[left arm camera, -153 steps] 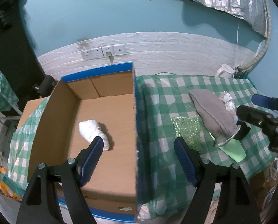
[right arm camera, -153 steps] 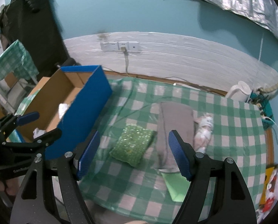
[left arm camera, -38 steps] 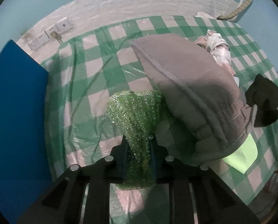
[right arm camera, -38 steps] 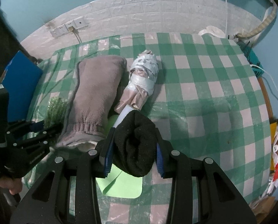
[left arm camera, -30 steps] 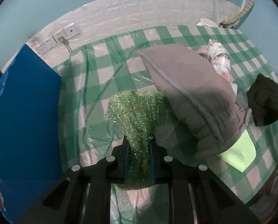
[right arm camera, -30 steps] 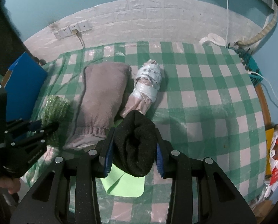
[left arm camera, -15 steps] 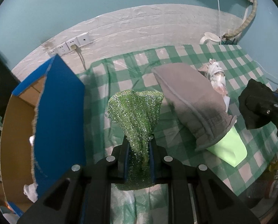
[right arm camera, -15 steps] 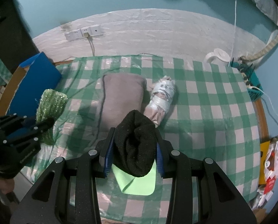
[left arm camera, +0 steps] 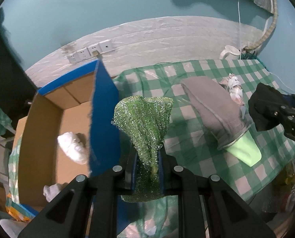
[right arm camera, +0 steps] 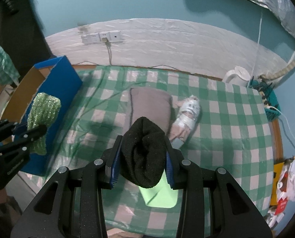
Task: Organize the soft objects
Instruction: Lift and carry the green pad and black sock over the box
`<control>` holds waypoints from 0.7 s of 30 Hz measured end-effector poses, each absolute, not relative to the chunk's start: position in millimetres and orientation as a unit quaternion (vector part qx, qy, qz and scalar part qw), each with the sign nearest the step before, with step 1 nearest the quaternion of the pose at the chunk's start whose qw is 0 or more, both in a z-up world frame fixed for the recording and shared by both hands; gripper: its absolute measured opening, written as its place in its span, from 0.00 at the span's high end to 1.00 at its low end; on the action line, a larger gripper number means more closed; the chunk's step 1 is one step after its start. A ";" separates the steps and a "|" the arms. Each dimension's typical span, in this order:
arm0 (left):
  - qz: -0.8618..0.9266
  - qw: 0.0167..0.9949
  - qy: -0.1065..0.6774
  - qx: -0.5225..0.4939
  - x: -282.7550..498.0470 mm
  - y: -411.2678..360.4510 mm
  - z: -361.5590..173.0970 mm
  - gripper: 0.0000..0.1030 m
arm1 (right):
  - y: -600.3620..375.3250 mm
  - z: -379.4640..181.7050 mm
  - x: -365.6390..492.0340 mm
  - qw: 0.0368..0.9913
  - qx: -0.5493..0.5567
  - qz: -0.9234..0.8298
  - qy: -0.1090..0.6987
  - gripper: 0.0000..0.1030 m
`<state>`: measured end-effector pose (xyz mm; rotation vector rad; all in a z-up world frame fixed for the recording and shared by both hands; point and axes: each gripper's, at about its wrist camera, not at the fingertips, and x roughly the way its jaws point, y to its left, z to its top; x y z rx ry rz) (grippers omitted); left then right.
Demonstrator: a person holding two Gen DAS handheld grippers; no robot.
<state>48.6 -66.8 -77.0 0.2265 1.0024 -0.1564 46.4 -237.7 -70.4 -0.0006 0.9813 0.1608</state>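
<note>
My left gripper [left arm camera: 147,158] is shut on a sparkly green cloth [left arm camera: 145,119] and holds it in the air beside the blue wall of the cardboard box [left arm camera: 105,119]. It also shows in the right wrist view [right arm camera: 42,111]. My right gripper [right arm camera: 142,158] is shut on a black knitted sock [right arm camera: 144,152], raised above the table; it shows at the right of the left wrist view [left arm camera: 266,109]. A grey fleece piece [right arm camera: 151,107], a taped white bundle [right arm camera: 189,111] and a light green sheet [right arm camera: 161,194] lie on the checked cloth.
The open box holds white soft items [left arm camera: 72,148] on its floor. The green checked table [right arm camera: 226,129] ends at a white kettle [right arm camera: 238,75] and cables at the back right. Wall sockets [right arm camera: 101,36] are behind.
Both grippers have risen and pulled back from the table with their loads. The left gripper has swung left with the green cloth, bringing the box's inside into view.
</note>
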 end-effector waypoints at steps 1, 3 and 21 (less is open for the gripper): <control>-0.073 0.869 0.478 0.107 46.5 -63.0 -74.8 0.83 | -233.6 -68.9 46.6 0.879 -0.002 0.080 0.470 0.65; -0.067 0.871 0.476 0.105 42.8 -54.5 -70.4 0.83 | -225.7 -65.7 45.3 0.880 -0.004 0.087 0.467 0.65; -0.027 0.887 0.456 0.071 25.8 8.2 -43.6 0.83 | -135.9 -25.2 44.5 0.884 -0.030 0.162 0.436 0.65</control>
